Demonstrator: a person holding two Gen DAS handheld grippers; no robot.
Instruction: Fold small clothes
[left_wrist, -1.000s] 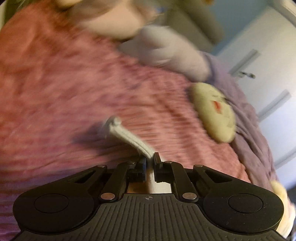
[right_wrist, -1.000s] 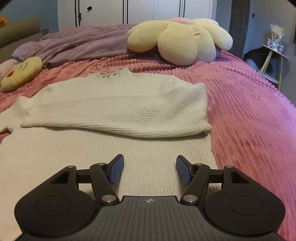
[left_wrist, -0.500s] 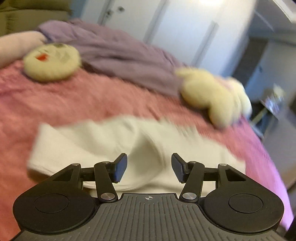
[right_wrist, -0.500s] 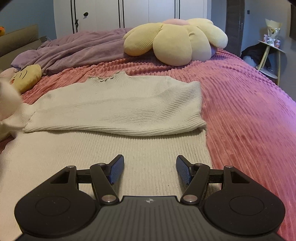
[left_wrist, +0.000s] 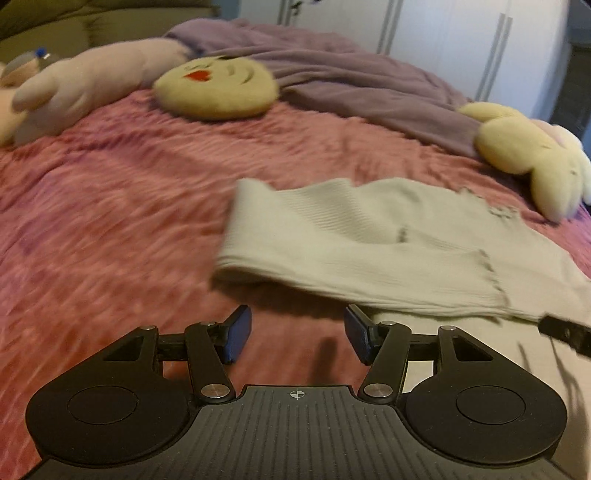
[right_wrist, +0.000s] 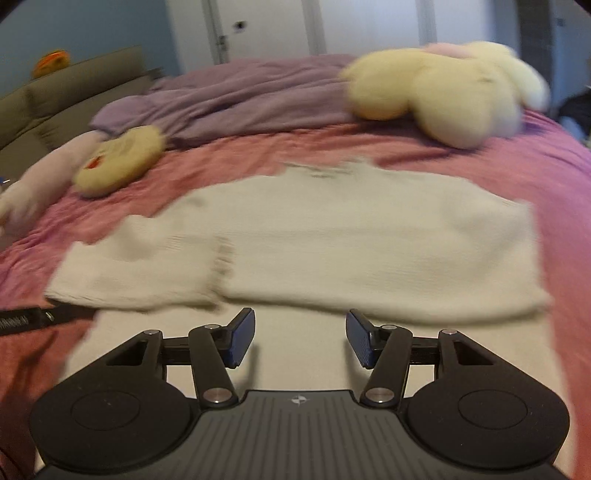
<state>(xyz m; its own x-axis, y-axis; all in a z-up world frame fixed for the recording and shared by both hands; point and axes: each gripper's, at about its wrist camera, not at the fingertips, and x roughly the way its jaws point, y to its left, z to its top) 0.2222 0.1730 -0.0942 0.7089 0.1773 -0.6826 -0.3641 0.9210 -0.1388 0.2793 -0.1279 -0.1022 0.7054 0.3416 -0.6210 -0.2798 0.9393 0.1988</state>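
A cream ribbed sweater (left_wrist: 388, 236) lies flat on the pink bedspread (left_wrist: 110, 221). Both sleeves are folded across its chest: one ends at a frayed cuff (right_wrist: 221, 258), and the other lies across from the right (right_wrist: 406, 266). My left gripper (left_wrist: 297, 338) hovers over bare bedspread just short of the sweater's left fold. Its jaws are opening and nothing is between them. My right gripper (right_wrist: 300, 338) hangs above the sweater's lower body (right_wrist: 314, 369). Its jaws are closing, with nothing between the pads.
A yellow emoji cushion (left_wrist: 218, 86), a pink plush toy (left_wrist: 81, 88) and a crumpled purple blanket (left_wrist: 351, 85) lie at the far side of the bed. A yellow flower pillow (right_wrist: 443, 92) sits beyond the collar. White wardrobe doors (left_wrist: 461, 37) stand behind.
My left gripper has let go of the sleeve cuff, opened, rolled level and drawn back; the sleeve now lies folded on the sweater. My right gripper has shifted and its jaws have narrowed a little.
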